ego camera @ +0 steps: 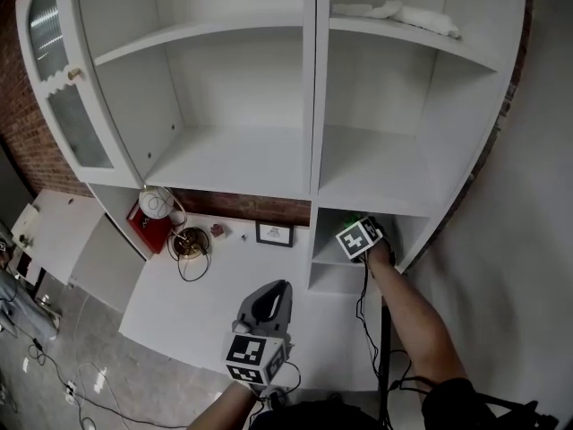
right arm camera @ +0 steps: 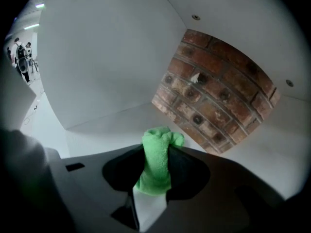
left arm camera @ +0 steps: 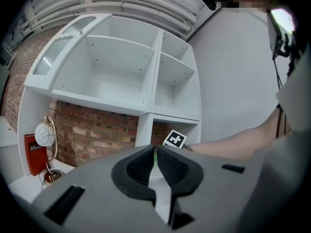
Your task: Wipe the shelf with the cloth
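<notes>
Inside shelf: right gripper, cloth (partly hidden)

No legible text; white script on red box unreadable.

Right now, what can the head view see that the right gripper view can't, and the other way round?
Only the head view: the whole white shelf unit, a white cloth on its top right shelf, the small picture frame, the red box and the left gripper. Only the right gripper view: the brick wall at the back of the low compartment, and how the fingers pinch the green cloth. Both: the right gripper inside that white compartment.
</notes>
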The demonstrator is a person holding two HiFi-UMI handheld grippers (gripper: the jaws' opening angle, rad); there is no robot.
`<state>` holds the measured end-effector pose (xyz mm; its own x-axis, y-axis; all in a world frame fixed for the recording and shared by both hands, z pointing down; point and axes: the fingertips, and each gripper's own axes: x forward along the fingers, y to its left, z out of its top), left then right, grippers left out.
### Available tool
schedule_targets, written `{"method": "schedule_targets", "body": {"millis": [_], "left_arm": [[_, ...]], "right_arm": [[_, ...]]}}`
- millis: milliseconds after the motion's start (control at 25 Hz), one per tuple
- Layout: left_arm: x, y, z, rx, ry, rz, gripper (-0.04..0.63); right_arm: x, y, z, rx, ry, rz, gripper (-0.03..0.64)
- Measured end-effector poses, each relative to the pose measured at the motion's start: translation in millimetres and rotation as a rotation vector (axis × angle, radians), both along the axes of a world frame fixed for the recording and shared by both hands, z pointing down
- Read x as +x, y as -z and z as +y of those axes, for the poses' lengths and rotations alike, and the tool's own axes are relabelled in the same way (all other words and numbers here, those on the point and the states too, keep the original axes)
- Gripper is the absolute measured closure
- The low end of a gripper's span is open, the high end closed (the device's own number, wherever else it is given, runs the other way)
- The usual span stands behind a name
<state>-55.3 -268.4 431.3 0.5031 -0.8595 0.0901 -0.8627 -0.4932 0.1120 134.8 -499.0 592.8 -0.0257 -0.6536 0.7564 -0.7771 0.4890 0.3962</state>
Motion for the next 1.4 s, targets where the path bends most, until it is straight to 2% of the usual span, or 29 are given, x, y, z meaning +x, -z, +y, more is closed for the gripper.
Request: {"method": "schedule_targets", "body": {"millis": [200,440,720,800,840,920,960,1040,1160,1240,1320,1400], "left_arm": [[20.8,-0.8,1.7,-0.010,-0.055,0.004,0.577],[24.3,3.7,4.2,0.006,-0.072,0.011,0.577],[15.3,2.0,7.2,0.001,-0.069,0.027,0.577],[16.6,1.9,6.4,0.012,-0.071,0.031,0.577],[17.8,1.8,6.3,0.012,-0.075,0.031,0.577],[19.4,2.1,6.0,0.008,-0.082,0.032,0.577],[19.2,3.4,5.0,0.013,-0.080,0.035,0.577],[17.5,7.5,2.2,0.027,-0.070,0.041,0.576],[13.3,11.7,1.1,0.033,-0.049,0.041,0.576],[9.7,12.1,3.3,0.031,-0.035,0.035,0.577],[5.2,10.7,6.7,0.027,-0.020,0.024,0.576],[-0.9,8.5,10.0,0.022,0.000,0.014,0.576]], "right_arm": [[33.5,0.7,2.3,-0.025,-0.004,0.191,0.491],[53.5,-1.5,7.1,-0.091,0.095,0.643,0.494],[76.7,-2.8,21.9,-0.189,0.115,0.860,0.494],[78.6,0.4,24.9,-0.173,0.131,0.900,0.493],[75.9,4.0,25.0,-0.143,0.135,0.890,0.492],[61.2,15.0,23.8,-0.049,0.126,0.769,0.492],[50.5,20.3,23.7,-0.005,0.111,0.650,0.492],[28.1,28.8,25.7,0.042,0.064,0.330,0.489],[-0.6,44.1,28.0,0.058,-0.008,-0.163,0.488],[-15.9,57.3,26.2,0.080,-0.036,-0.396,0.488],[-28.8,62.9,22.5,0.096,-0.048,-0.520,0.488],[-41.4,61.4,17.9,0.095,-0.043,-0.559,0.488]]}}
